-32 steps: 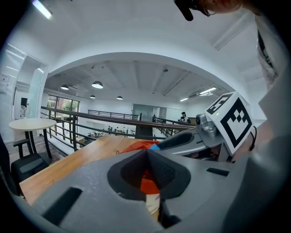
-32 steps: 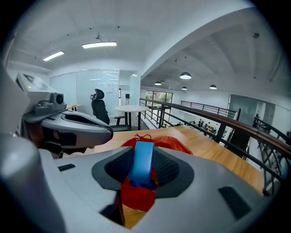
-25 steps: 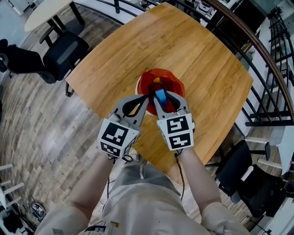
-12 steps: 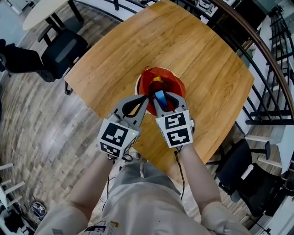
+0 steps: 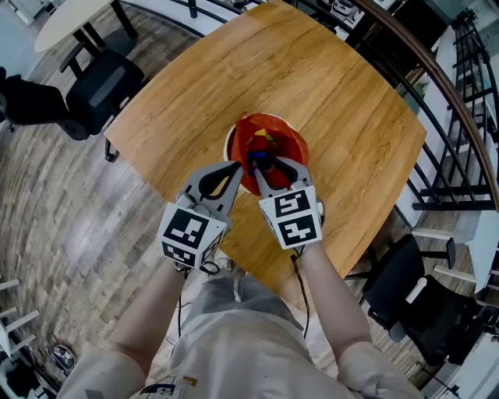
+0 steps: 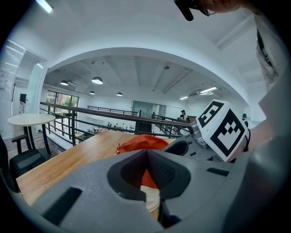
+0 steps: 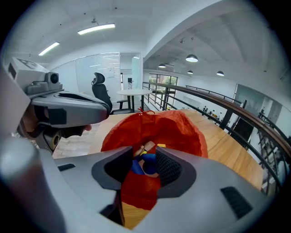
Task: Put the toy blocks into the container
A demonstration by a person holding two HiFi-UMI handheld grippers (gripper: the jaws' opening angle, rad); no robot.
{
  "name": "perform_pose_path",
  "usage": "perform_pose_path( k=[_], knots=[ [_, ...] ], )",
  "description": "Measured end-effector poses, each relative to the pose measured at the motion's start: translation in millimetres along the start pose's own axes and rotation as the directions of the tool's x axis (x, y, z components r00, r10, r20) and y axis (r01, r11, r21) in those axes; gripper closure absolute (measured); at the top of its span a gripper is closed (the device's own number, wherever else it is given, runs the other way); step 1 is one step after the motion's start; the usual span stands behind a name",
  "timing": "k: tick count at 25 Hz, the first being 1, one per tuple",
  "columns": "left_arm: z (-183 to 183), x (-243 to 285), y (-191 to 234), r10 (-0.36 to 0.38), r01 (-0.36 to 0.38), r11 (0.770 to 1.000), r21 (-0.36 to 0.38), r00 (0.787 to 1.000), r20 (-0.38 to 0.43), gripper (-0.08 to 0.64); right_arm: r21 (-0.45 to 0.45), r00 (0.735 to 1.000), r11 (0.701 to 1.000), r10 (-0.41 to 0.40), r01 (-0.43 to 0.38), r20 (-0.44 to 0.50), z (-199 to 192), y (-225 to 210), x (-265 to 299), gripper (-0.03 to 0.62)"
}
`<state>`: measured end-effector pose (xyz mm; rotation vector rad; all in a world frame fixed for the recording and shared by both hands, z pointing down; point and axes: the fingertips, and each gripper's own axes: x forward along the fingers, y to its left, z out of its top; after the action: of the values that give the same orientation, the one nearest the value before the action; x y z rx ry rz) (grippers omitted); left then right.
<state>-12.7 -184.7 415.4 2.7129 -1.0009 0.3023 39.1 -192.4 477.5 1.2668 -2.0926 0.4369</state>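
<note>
- Currently: one red-netted container (image 5: 290,142), near the table's (image 5: 343,101) near edge.
- Right gripper (image 5: 263,162): clamped on one blue block (image 7: 142,164), over the container's mouth.
- Left gripper (image 5: 238,166): jaws together, empty, just beside the container.
- Inside, visible: one tan block (image 7: 148,145), one yellow block (image 7: 161,145).

Room: open upper-level office.
- Floor (image 5: 62,218): grey-brown wood planks.
- Desk (image 5: 343,101): warm wood-grain top, rounded corners.
- Railing (image 7: 213,99): black metal bars under a brown handrail, along the desk's far and right sides.
- Black office chair (image 5: 105,86) near the desk's left corner, with a round white table (image 5: 70,22) beyond it.
- Second black chair (image 5: 409,292) at lower right.
- Ceiling is white. Round lamps (image 6: 97,80) and a strip light (image 7: 96,29) are lit.
- Glass partition (image 7: 97,68) at the back.
</note>
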Motion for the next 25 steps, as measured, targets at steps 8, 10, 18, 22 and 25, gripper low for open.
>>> perform_pose_path(
  k=[8, 10, 18, 22, 25],
  knots=[
    [5, -6, 0, 0.006, -0.006, 1.0, 0.013, 1.0, 0.005, 0.548, 0.008, 1.0, 1.0, -0.022, 0.021, 0.01, 1, -3, -2, 0.446],
    [7, -7, -1, 0.008, -0.008, 1.0, 0.018, 1.0, 0.01, 0.548, 0.018, 0.999, 1.0, -0.026, 0.026, 0.025, 3, -6, -5, 0.446],
    [21, -15, -6, 0.013, -0.014, 0.999, 0.031, 0.999, 0.031, 0.548, 0.104, 0.992, 0.994, -0.035, 0.022, 0.121, 21, -13, -29, 0.508],
    [28, -22, -13, 0.011, -0.012, 0.999, 0.039, 0.999, 0.044, 0.548, 0.102, 0.979, 0.993, -0.08, 0.062, 0.188, 33, -18, -50, 0.525],
    [34, -26, -19, 0.011, -0.013, 0.999, 0.047, 0.998, 0.055, 0.548, 0.099, 0.97, 0.992, -0.094, 0.074, 0.223, 40, -20, -65, 0.531]
  ],
)
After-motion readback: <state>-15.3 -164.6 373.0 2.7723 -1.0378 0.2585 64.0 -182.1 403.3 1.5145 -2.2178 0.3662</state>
